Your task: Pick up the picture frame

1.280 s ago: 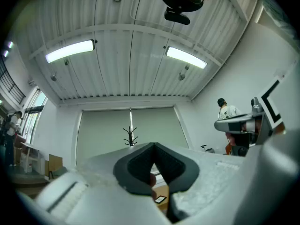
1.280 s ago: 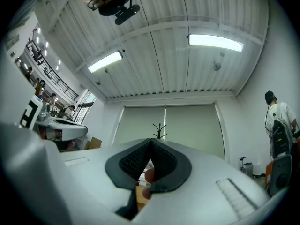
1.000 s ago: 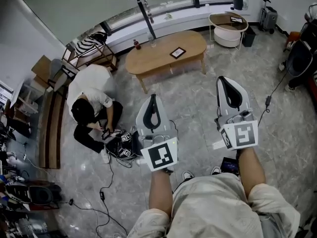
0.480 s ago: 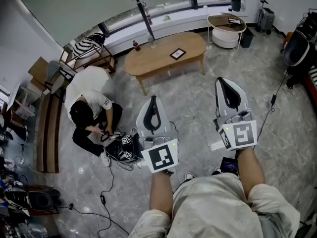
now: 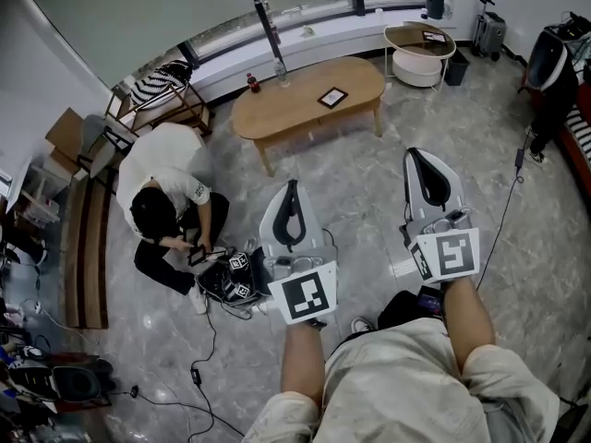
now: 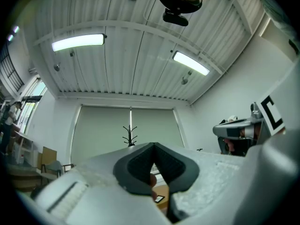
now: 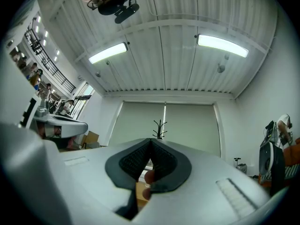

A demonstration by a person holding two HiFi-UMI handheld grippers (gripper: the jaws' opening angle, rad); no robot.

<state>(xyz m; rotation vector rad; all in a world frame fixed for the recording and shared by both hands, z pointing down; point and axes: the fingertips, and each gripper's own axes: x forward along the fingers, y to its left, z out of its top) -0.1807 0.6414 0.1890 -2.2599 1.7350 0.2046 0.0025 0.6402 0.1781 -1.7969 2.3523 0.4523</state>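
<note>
One small dark picture frame (image 5: 331, 98) lies flat on the right half of a long oval wooden coffee table (image 5: 286, 109), well ahead of both grippers and touched by neither. In the left gripper view the picture frame (image 6: 159, 198) shows as a tiny dark rectangle on the tabletop, seen through the gap below the pads. Near the table's left end stand a small red-topped bottle (image 5: 251, 83) and, just beside it, a clear glass (image 5: 281, 75). Behind the table a dark coat stand (image 5: 264, 15) rises against the window wall. To the right of the table sits a round white side table (image 5: 416, 65).

Nearer in, the left gripper (image 5: 292, 185) and the right gripper (image 5: 415, 152) hang side by side above the grey marbled floor (image 5: 360, 192), both pointing towards the table, each carried on a bare forearm. In the left gripper view the left gripper (image 6: 154, 146) has its dark pads pressed together at the tip with nothing pinched. The right gripper (image 7: 150, 142) is closed the same way in its own view, also empty.

To the left, a person in a white shirt (image 5: 164, 187) crouches on the floor over a tangle of black cables (image 5: 217, 289).
</note>
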